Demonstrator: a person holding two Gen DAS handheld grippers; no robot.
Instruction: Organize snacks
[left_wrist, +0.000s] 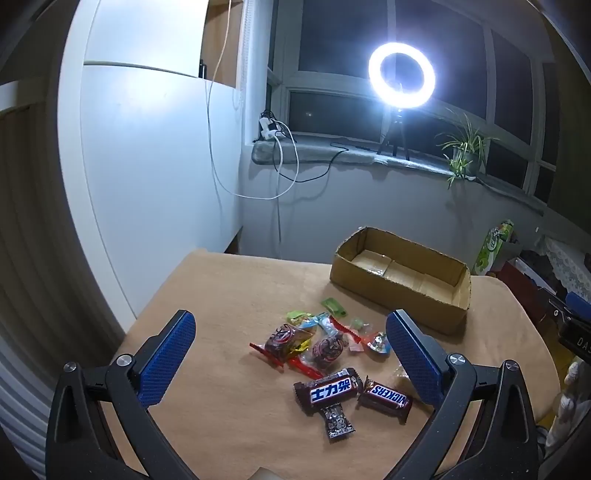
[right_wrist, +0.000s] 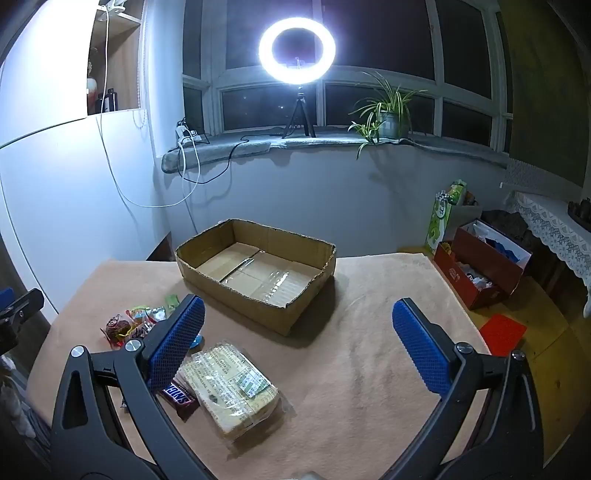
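Observation:
An open cardboard box (left_wrist: 402, 291) (right_wrist: 258, 291) sits at the far side of the tan table (left_wrist: 229, 295) (right_wrist: 369, 332); its visible floor is bare. Several small wrapped candies (left_wrist: 317, 339) (right_wrist: 136, 323) lie in a pile. Two Snickers bars lie nearer, one with Chinese print (left_wrist: 328, 391) and one brown (left_wrist: 386, 397) (right_wrist: 179, 398). A small dark packet (left_wrist: 338, 422) lies below them. A clear-wrapped bread pack (right_wrist: 231, 387) lies near the right gripper. My left gripper (left_wrist: 291, 354) is open and empty above the pile. My right gripper (right_wrist: 299, 350) is open and empty above the table.
A ring light on a tripod (left_wrist: 400, 75) (right_wrist: 297, 48) and a potted plant (left_wrist: 465, 151) (right_wrist: 388, 114) stand on the windowsill. Cables (left_wrist: 280, 166) hang at the wall. A red box (right_wrist: 484, 269), a green carton (right_wrist: 443, 218) and a red mat (right_wrist: 502, 332) lie on the floor right of the table.

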